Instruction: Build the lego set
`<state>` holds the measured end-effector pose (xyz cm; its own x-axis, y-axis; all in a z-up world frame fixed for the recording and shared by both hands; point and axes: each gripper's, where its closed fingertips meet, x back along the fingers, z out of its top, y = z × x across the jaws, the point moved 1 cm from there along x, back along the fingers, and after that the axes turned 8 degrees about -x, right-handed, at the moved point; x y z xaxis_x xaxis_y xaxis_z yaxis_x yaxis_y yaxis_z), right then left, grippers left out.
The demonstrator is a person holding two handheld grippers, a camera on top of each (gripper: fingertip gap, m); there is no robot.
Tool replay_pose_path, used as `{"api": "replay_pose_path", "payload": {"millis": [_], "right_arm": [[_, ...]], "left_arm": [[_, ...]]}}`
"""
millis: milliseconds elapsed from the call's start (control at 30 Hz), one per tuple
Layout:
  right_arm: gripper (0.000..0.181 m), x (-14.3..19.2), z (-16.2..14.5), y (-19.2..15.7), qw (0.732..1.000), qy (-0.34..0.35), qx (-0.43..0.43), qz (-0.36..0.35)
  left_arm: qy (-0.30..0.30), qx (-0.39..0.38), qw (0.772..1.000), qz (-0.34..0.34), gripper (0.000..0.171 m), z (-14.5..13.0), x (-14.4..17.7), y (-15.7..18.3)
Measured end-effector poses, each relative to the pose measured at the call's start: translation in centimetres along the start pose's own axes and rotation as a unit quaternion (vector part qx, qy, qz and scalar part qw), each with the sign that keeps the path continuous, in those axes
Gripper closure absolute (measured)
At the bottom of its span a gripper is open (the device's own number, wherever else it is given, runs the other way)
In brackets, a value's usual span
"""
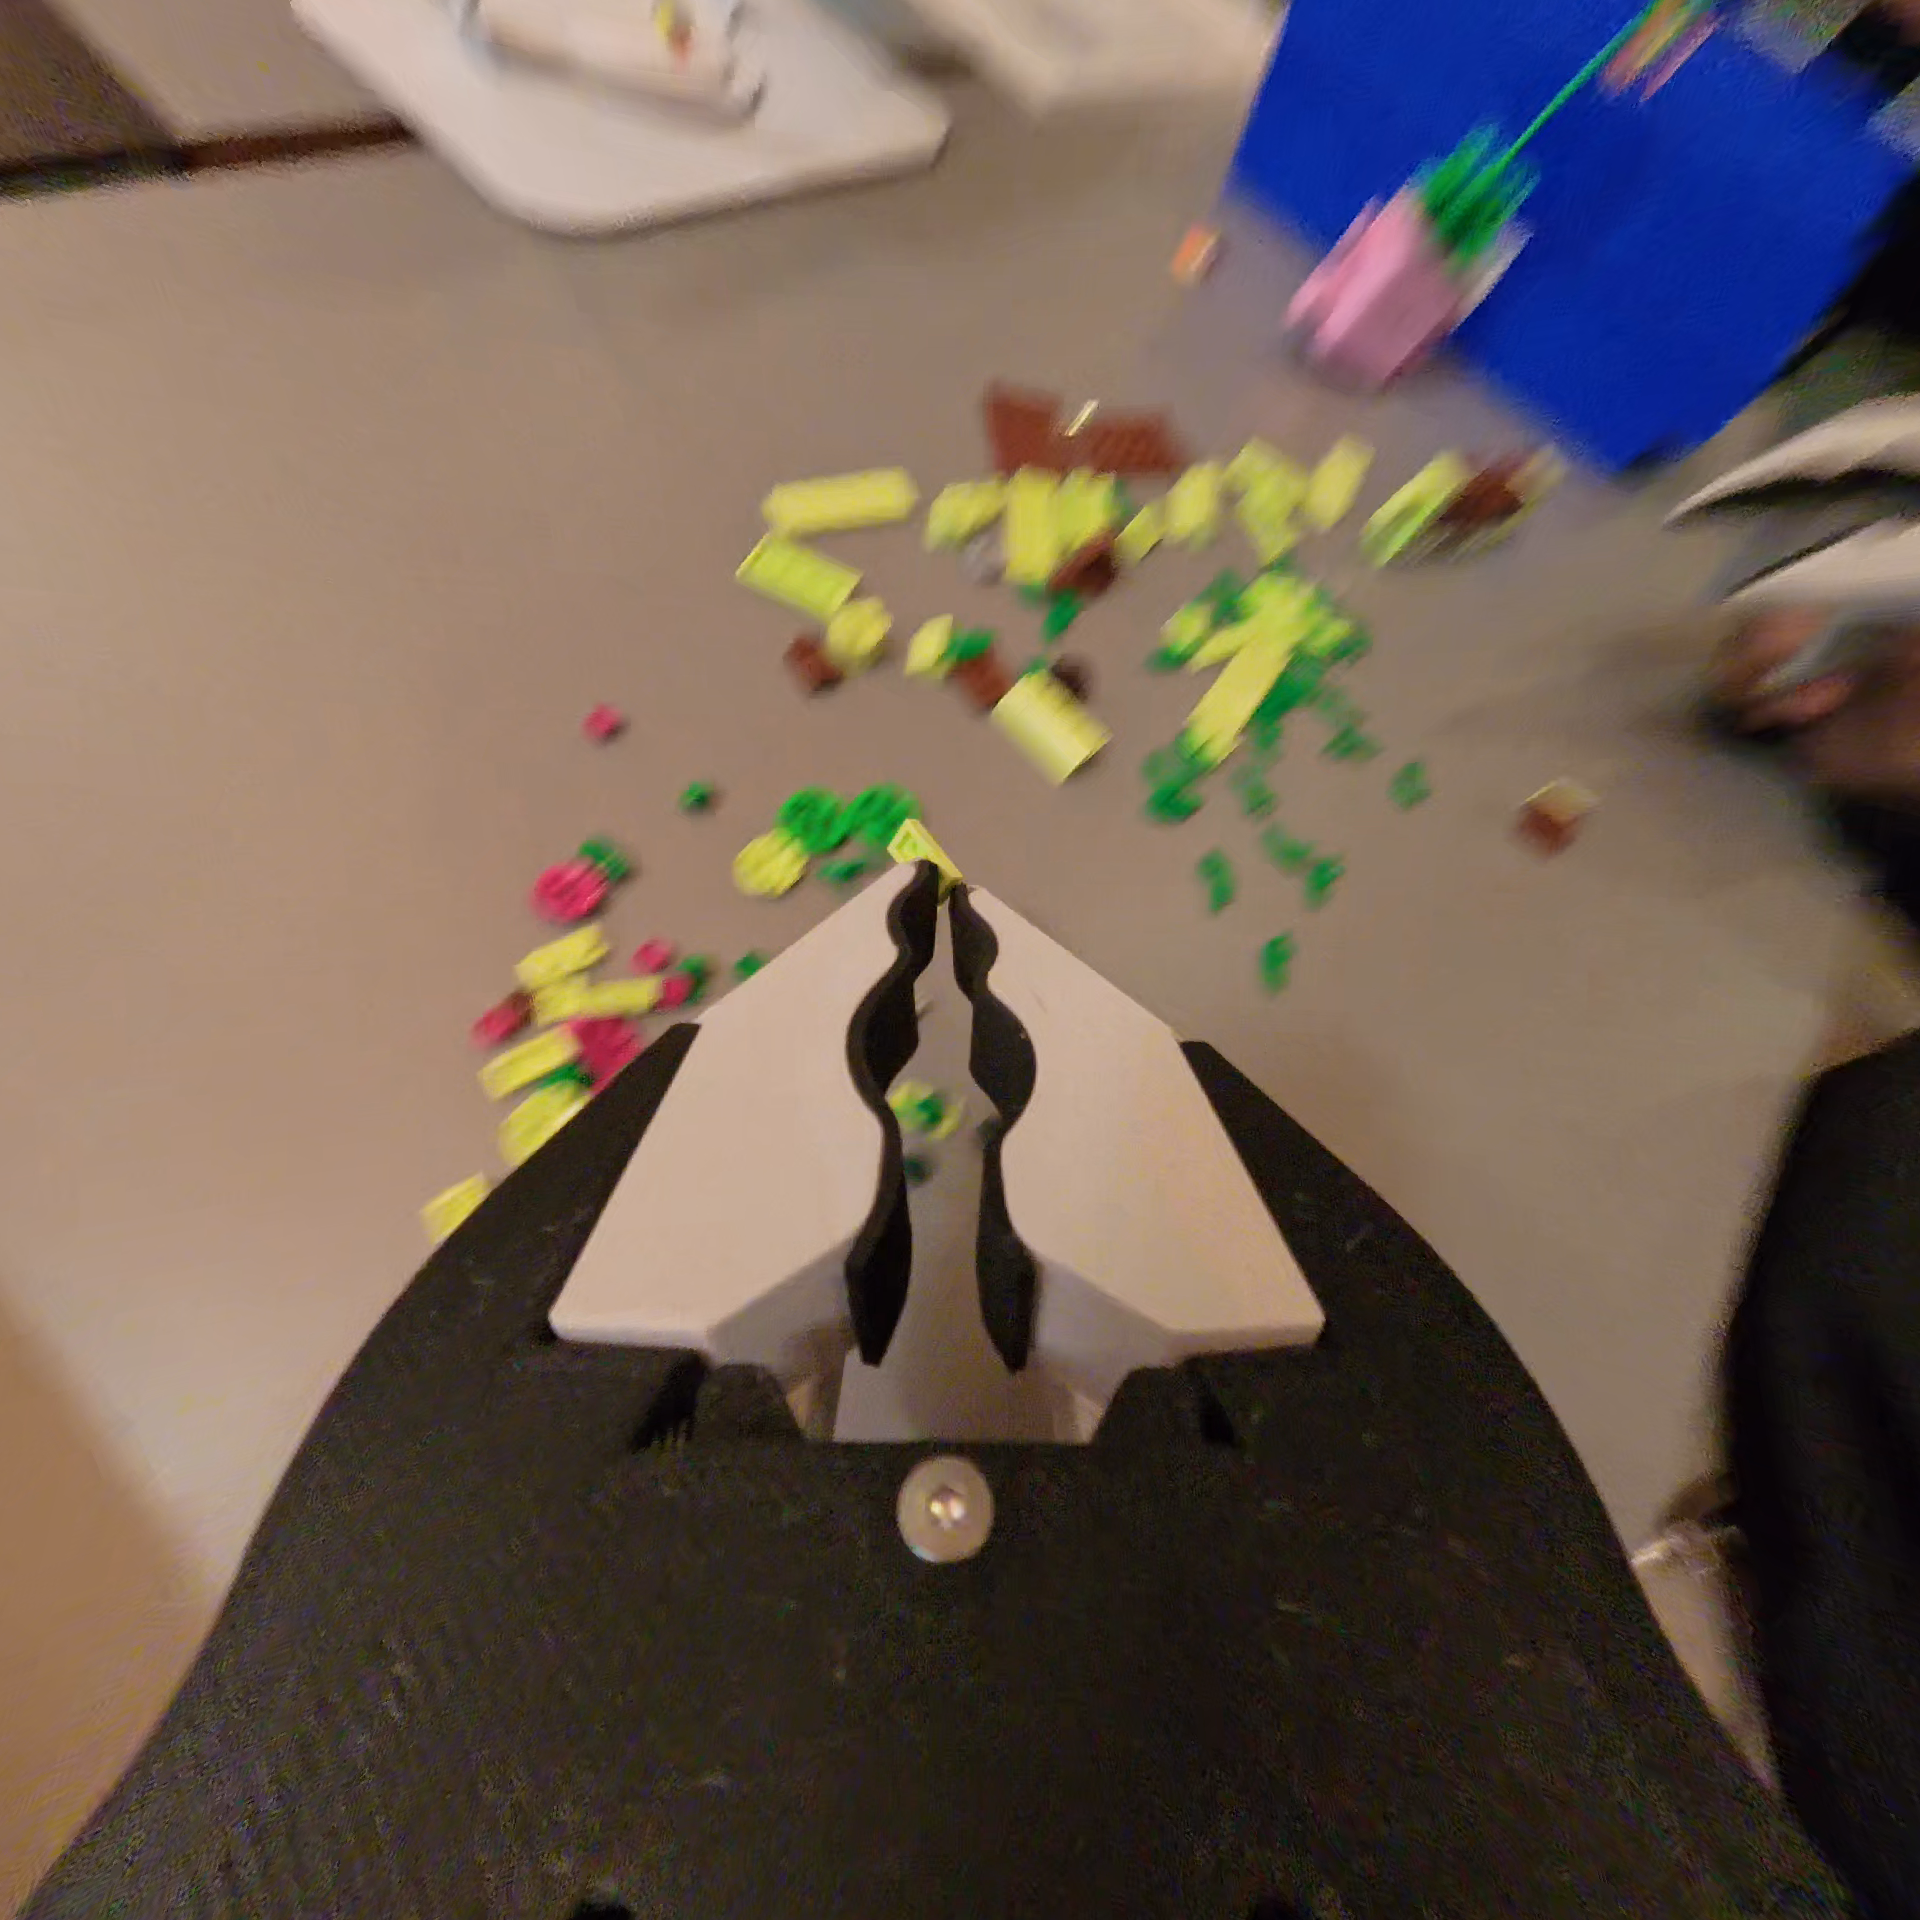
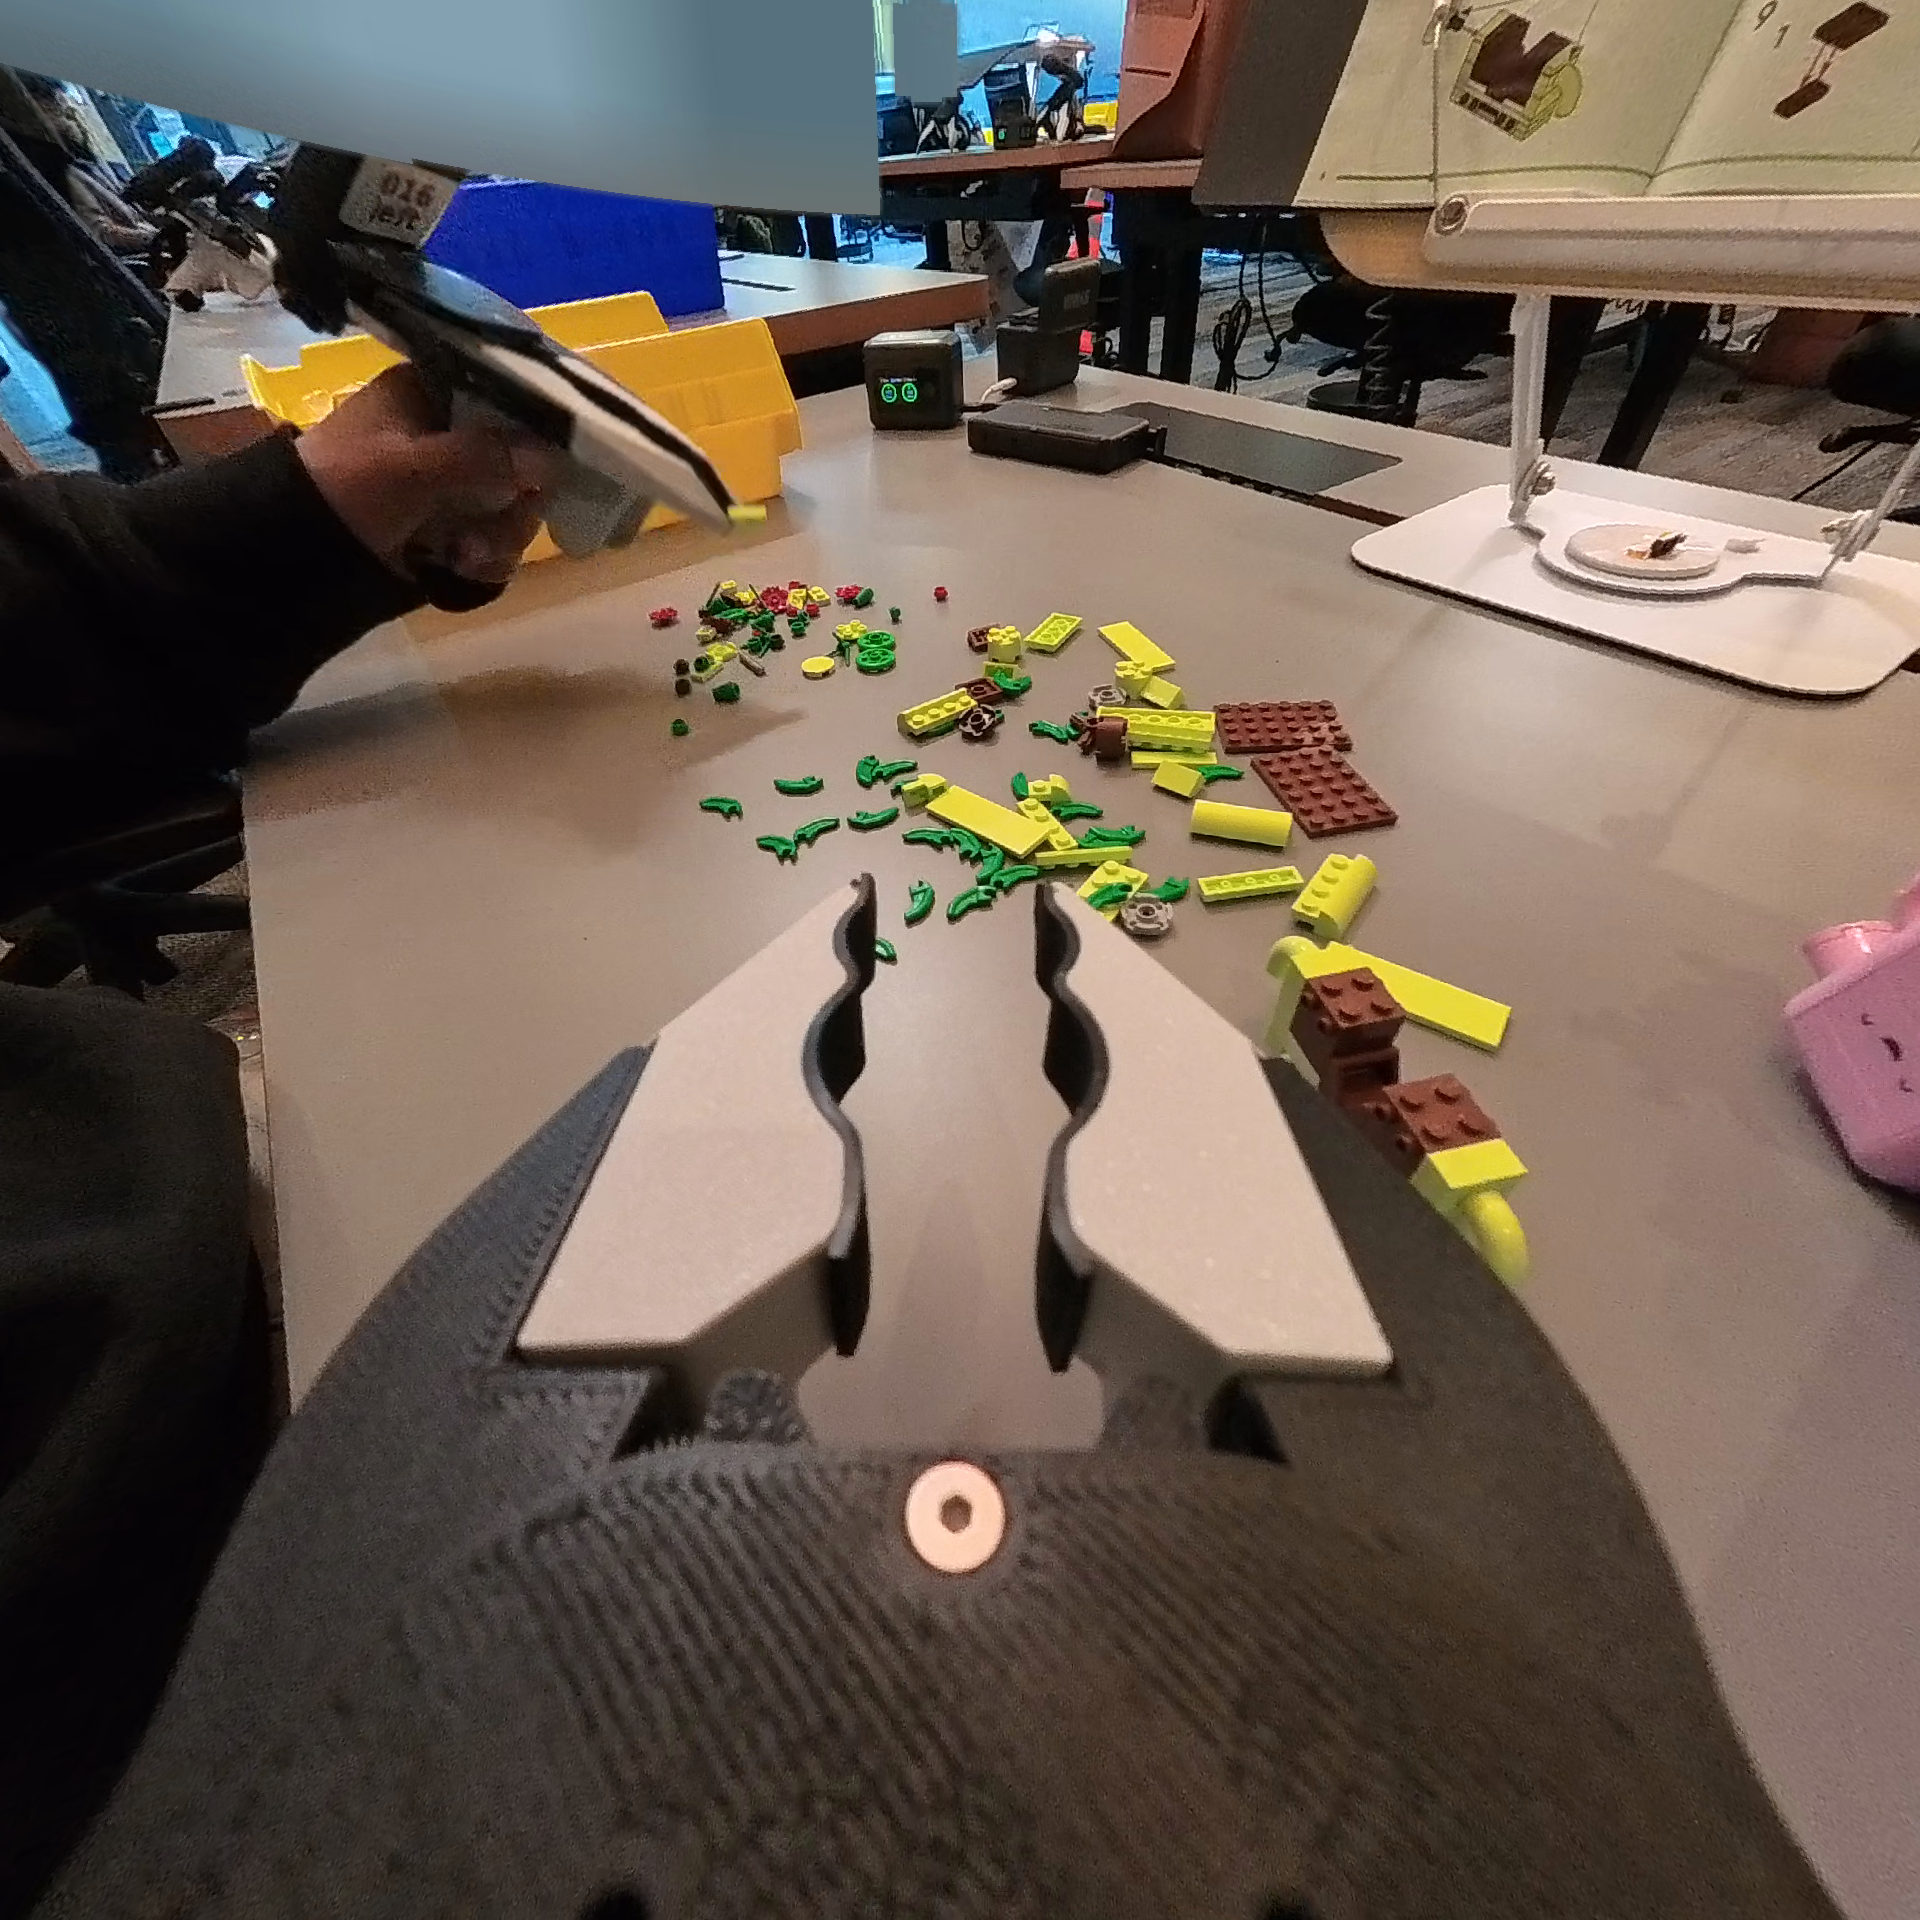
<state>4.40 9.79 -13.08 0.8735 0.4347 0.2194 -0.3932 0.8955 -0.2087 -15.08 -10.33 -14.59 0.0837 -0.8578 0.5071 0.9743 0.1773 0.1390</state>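
Pinching a tiny lime piece [image 1: 928,854] at the very tips of my left gripper [image 1: 938,883], I have it lifted above the grey table [image 2: 520,935]; from the right wrist view the same piece [image 2: 746,513] pokes out of the left gripper [image 2: 717,504] well clear of the scattered bricks. My right gripper [image 2: 956,899] is released, jaws apart and empty, hovering low over the green leaf pieces [image 2: 894,821]. Just beside its right finger lies the brown and lime sub-assembly [image 2: 1382,1060], and farther out sit two brown plates [image 2: 1299,758]. I judge the lime piece to be light, rigid and slick, so a hold this close to the tips could let it twist or pop out; squeezing across its flat sides would be safer. The sub-assembly looks stiff but likely to snap apart at its joints, so I would take it by the brown block, not the thin lime arches. The left view is blurred, so finer detail is beyond me.
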Motion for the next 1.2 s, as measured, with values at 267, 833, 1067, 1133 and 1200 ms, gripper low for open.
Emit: {"api": "replay_pose_path", "payload": {"millis": [267, 833, 1067, 1133, 1200], "right_arm": [[0.156, -0.5, -0.9, -0.4, 0.997, -0.018, 0.067, -0.038], [0.162, -2.2, -3.2, -1.6, 0.977, -0.092, 0.181, -0.062], [0.162, -1.6, -2.2, -1.5, 0.985, -0.062, 0.151, -0.051], [0.162, -1.3, -1.8, -1.4, 0.988, -0.05, 0.136, -0.046], [0.162, -1.2, -1.4, -1.3, 0.99, -0.041, 0.125, -0.041]], "left_arm": [[0.13, 0.078, 0.975, -0.161, 0.171, 4.9, -1.7, 6.5], [-0.117, -0.032, 0.992, -0.037, 0.171, -3.1, -5.3, 4.4], [-0.078, -0.018, 0.997, 0.017, 0.156, -2.0, -2.8, 1.0], [-0.074, -0.009, 0.994, 0.077, 0.157, -2.2, -1.2, -1.8], [-0.078, -0.001, 0.986, 0.145, 0.158, -2.9, 0.7, -4.7]]}}
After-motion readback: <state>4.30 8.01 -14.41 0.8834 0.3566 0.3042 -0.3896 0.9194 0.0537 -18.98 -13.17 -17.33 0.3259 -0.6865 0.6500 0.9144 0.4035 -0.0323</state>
